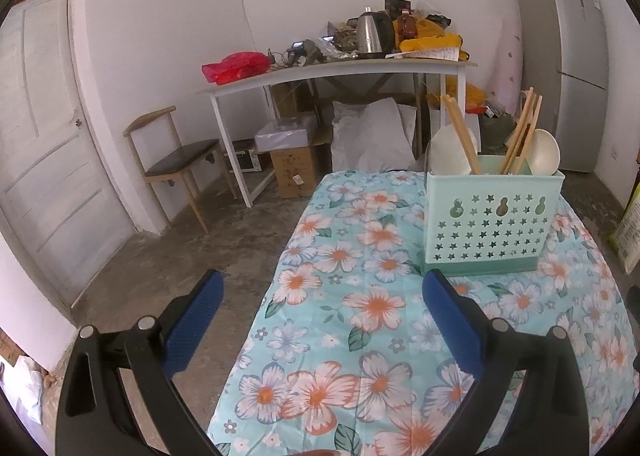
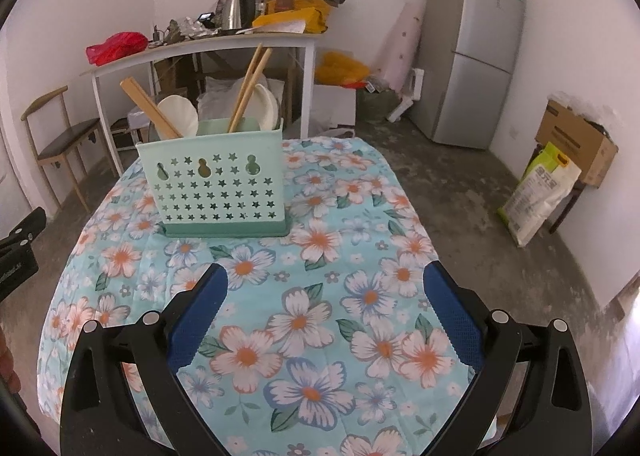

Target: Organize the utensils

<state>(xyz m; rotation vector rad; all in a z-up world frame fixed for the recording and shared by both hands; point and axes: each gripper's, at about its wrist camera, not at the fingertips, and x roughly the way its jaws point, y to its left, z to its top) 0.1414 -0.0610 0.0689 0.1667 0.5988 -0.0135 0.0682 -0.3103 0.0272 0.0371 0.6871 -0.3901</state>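
A mint-green utensil holder [image 1: 490,223] [image 2: 218,183] with star cut-outs stands on the flowered tablecloth [image 1: 360,316] [image 2: 320,256]. Wooden chopsticks [image 1: 464,135] [image 2: 150,107] and white spoons [image 1: 450,151] [image 2: 178,111] stick up out of it. My left gripper [image 1: 322,284] hangs open at the cloth's left edge, short of the holder, nothing between its blue pads. My right gripper [image 2: 326,276] stands wide open above the cloth, in front of the holder and to its right, also with nothing in it. The black body of the left gripper [image 2: 20,248] shows at the left border of the right wrist view.
Behind the table stand a white desk [image 1: 340,71] [image 2: 200,47] piled with a kettle, bags and clutter, a wooden chair [image 1: 176,163] [image 2: 60,143], a grey fridge [image 1: 568,55] [image 2: 476,47], cardboard boxes [image 1: 294,167] [image 2: 576,139] and a sack [image 2: 536,195] on the concrete floor.
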